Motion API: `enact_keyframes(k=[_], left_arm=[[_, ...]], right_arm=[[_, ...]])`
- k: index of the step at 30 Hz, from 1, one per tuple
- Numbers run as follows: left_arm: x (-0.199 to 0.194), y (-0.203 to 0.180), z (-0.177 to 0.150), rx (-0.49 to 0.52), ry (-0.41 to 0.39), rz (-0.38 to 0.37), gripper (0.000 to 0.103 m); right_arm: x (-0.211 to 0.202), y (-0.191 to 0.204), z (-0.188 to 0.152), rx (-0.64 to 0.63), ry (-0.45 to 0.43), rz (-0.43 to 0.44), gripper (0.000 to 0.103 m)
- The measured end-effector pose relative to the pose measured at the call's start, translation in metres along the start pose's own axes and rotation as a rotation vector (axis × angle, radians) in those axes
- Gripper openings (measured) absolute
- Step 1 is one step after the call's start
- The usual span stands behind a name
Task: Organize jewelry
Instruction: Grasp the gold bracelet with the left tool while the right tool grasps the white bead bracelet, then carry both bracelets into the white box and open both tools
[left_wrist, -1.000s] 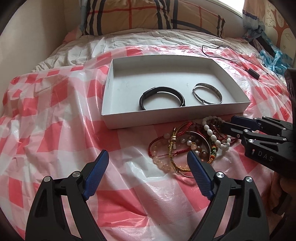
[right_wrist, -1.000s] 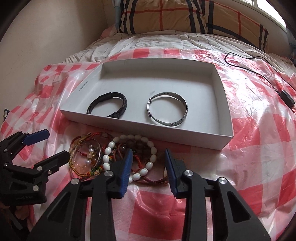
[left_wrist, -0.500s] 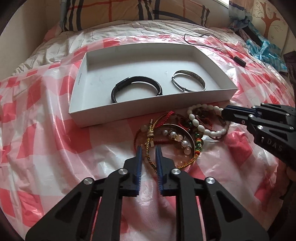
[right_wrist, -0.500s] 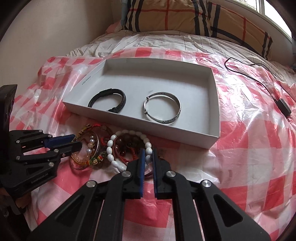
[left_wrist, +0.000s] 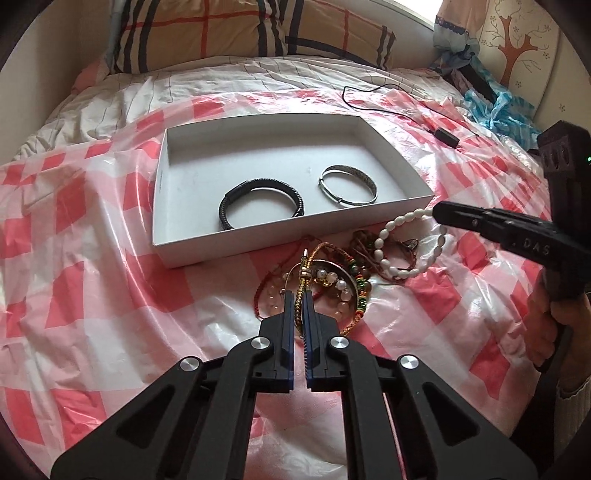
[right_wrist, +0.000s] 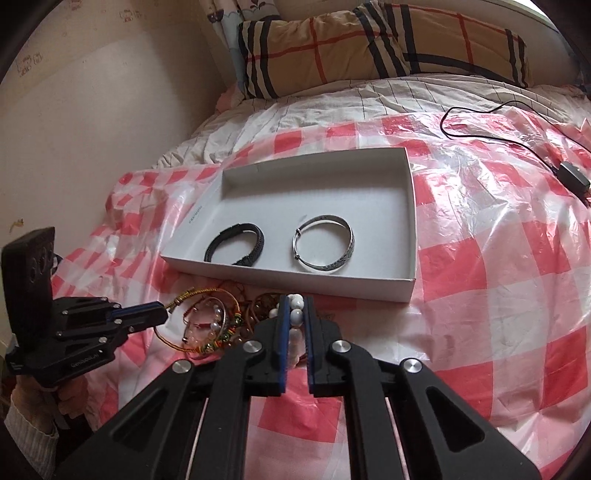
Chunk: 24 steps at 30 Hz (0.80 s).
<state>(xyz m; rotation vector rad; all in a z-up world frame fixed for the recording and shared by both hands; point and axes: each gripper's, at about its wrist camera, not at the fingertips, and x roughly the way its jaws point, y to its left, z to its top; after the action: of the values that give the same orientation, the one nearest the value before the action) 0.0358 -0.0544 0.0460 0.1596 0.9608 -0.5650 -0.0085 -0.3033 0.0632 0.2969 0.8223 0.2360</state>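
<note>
A white box (left_wrist: 402, 171) (right_wrist: 410, 229) on the bed holds a black bracelet (left_wrist: 260, 201) (right_wrist: 236, 245) and a silver bangle (left_wrist: 349, 184) (right_wrist: 325, 243). A pile of bracelets (left_wrist: 325, 280) (right_wrist: 210, 328) lies in front of it. My right gripper (right_wrist: 295, 299) (left_wrist: 437, 214) is shut on a white bead bracelet (left_wrist: 384, 240) (right_wrist: 295, 314) and holds it lifted at the pile's right. My left gripper (left_wrist: 298, 295) (right_wrist: 162, 314) is shut on a gold braided cord bracelet (left_wrist: 304, 275) at the pile's near edge.
A red and white checked plastic sheet (left_wrist: 92, 258) covers the bed. A black cable with an adapter (left_wrist: 447, 136) (right_wrist: 572, 177) lies to the right behind the box. A plaid pillow (left_wrist: 240, 33) lies at the head, a wall (right_wrist: 92, 110) to the left.
Both grippers went from open to shut. The right one has lifted the white bead bracelet off the pile. The left one moved onto the gold cord bracelet and closed.
</note>
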Motion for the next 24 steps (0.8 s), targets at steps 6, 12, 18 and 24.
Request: enact_keyframes(k=[6,12,18,24], left_arm=[[0.019,0.0,-0.005,0.014,0.061,0.072,0.006],[0.018,-0.003,0.001,0.016,0.017,0.111,0.049],[0.037,-0.013,0.004,0.055,0.024,0.167,0.035],[0.034,-0.014,0.005,0.048,0.017,0.162,0.008]], right_arm=[[-0.002,0.011,0.001,-0.019,-0.018,0.02,0.008],[-0.004,0.011,0.001,-0.021,-0.026,0.041,0.008],[-0.005,0.014,0.002,-0.03,-0.03,0.056,0.008],[-0.008,0.013,0.003,-0.025,-0.043,0.065,0.008]])
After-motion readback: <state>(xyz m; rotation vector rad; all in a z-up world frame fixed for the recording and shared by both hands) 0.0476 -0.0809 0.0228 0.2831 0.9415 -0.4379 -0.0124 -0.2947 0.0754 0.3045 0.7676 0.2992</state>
